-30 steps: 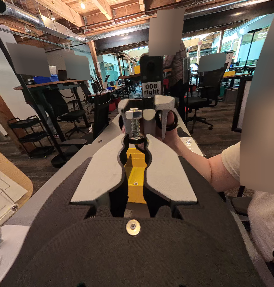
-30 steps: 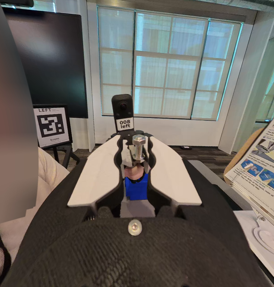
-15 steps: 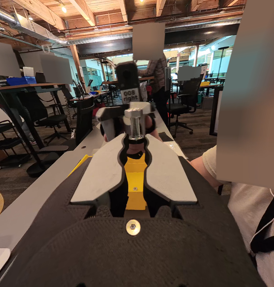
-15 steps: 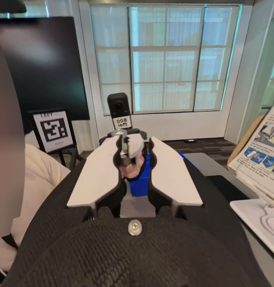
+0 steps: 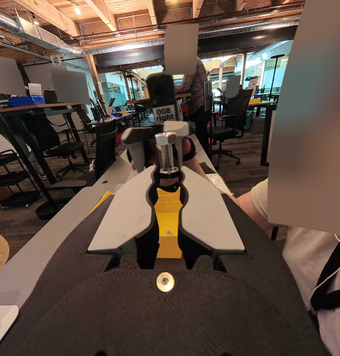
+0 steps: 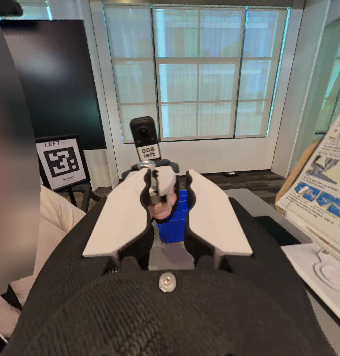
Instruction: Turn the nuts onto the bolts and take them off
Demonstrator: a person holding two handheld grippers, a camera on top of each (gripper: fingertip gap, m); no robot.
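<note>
A silver bolt (image 5: 166, 154) stands upright, head up, with a nut (image 5: 168, 170) at its lower end. My left gripper (image 5: 168, 174) is shut on the nut and holds the bolt in the air. My right gripper (image 6: 167, 173) is open. The bolt (image 6: 151, 185) shows between its fingers, close to the left one, not clamped. In the left wrist view the right gripper (image 5: 157, 148) faces me, its spread fingers either side of the bolt head (image 5: 165, 138). One left gripper finger (image 6: 165, 181) partly hides the bolt in the right wrist view.
A yellow bin (image 5: 167, 221) lies on the grey table (image 5: 49, 240) under my left gripper. A blue bin (image 6: 175, 227) lies under my right gripper. An instruction sheet on a stand (image 6: 319, 192) is at the right. A marker sign (image 6: 61, 163) stands behind. The person's arm (image 5: 248, 208) is close. The tips of both grippers are at nearly the same place.
The right gripper has shifted and turned around the bolt head, so the bolt now sits near its left finger instead of centred. The left gripper has kept its hold on the nut.
</note>
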